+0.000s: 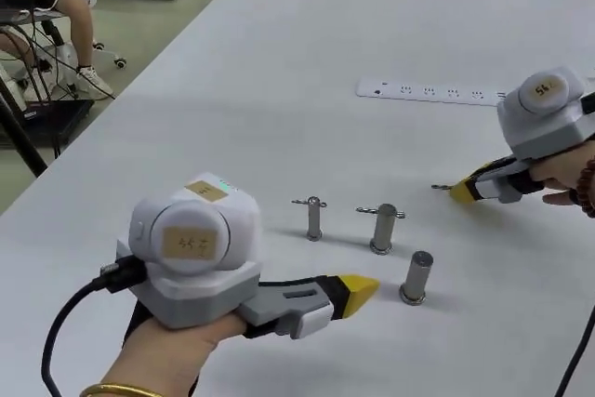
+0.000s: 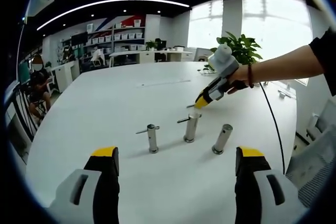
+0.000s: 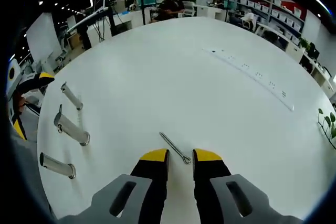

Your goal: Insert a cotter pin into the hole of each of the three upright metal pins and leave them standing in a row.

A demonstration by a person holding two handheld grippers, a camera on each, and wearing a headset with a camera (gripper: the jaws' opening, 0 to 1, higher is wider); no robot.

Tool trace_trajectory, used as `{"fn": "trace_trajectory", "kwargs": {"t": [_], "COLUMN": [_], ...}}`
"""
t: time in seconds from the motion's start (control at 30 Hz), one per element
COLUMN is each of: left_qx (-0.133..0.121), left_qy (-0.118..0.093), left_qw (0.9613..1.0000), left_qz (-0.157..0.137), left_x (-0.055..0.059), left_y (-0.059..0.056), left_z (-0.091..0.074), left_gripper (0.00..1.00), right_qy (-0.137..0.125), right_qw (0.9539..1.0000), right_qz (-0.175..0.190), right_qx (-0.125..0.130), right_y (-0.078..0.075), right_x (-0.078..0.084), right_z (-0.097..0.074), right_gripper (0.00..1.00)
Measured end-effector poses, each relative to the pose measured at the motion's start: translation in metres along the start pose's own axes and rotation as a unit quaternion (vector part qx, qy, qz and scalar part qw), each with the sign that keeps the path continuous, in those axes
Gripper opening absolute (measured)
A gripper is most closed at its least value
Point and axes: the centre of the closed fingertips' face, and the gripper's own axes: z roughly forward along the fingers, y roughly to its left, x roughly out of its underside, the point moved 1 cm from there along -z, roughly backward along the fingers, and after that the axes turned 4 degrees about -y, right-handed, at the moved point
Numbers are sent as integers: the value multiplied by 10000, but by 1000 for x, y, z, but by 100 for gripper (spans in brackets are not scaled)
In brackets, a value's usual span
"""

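Left tongs agape; right tongs pinching cotter pin.

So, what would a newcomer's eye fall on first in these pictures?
Three metal pins stand upright in a row on the white table. Two have cotter pins through their tops, while the nearest pin is bare. To the right of the row, the right gripper pinches a loose cotter pin, and the left gripper hangs open facing the row.
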Motion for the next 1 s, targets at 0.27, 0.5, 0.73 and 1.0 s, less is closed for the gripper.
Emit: {"fn": "trace_trajectory", "kwargs": {"t": [0.27,0.5,0.73,1.0], "left_qx": [-7,33,34,70], "left_qy": [7,26,83,88], "left_qw": [10000,10000,10000,9999], "left_qz": [-38,-28,-23,-12], "left_x": [1,2,4,3], "left_y": [1,-2,-1,-3], "left_z": [0,1,2,2], "left_gripper": [91,90,88,87], "right_qy": [312,659,1040,1371], "right_qw": [9993,9970,9926,9867], "right_qz": [-202,-365,-612,-875], "right_qx": [-85,-173,-136,-65], "right_y": [3,13,19,17], "right_x": [2,6,11,12], "right_z": [1,-3,-7,-7], "right_gripper": [12,7,0,0]}}
